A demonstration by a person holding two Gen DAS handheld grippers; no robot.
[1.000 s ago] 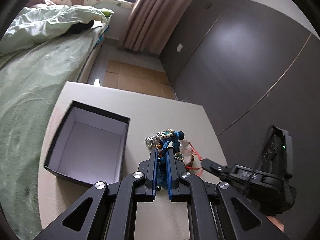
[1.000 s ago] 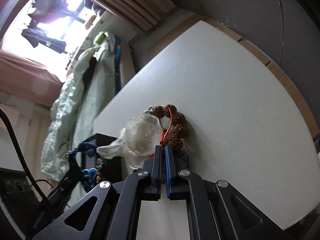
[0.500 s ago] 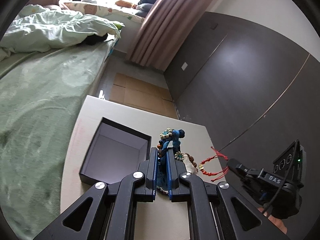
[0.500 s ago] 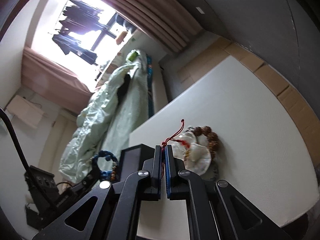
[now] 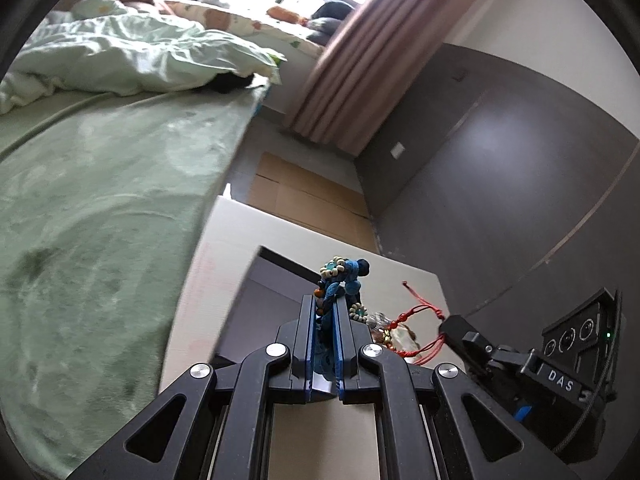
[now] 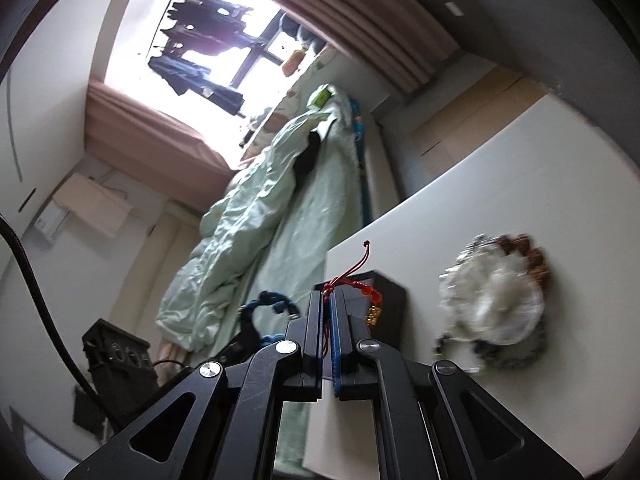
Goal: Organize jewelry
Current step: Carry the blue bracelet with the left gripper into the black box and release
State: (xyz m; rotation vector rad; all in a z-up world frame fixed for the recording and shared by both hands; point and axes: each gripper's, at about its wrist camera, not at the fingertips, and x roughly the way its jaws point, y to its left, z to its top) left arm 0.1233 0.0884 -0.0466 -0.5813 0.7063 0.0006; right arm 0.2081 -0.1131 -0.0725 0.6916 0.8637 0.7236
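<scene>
My left gripper (image 5: 323,304) is shut on a blue cord bracelet (image 5: 344,272) with cream beads, held up above the open dark box (image 5: 264,292) on the white table. My right gripper (image 6: 329,300) is shut on a red string bracelet (image 6: 352,276) with a gold charm, lifted off the table; it also shows in the left wrist view (image 5: 420,316) beside the left one. A pile of remaining jewelry with a clear plastic bag (image 6: 496,304) and brown beads lies on the table to the right. The box (image 6: 390,308) sits behind the right fingers.
The white table (image 6: 520,208) stands next to a bed with green bedding (image 5: 100,200). Cardboard sheets (image 5: 304,200) lie on the floor beyond the table, by a dark wall and pink curtains.
Both grippers have risen from the table, each with its bracelet. The red string bracelet came free of the pile. The left gripper has moved over the box.
</scene>
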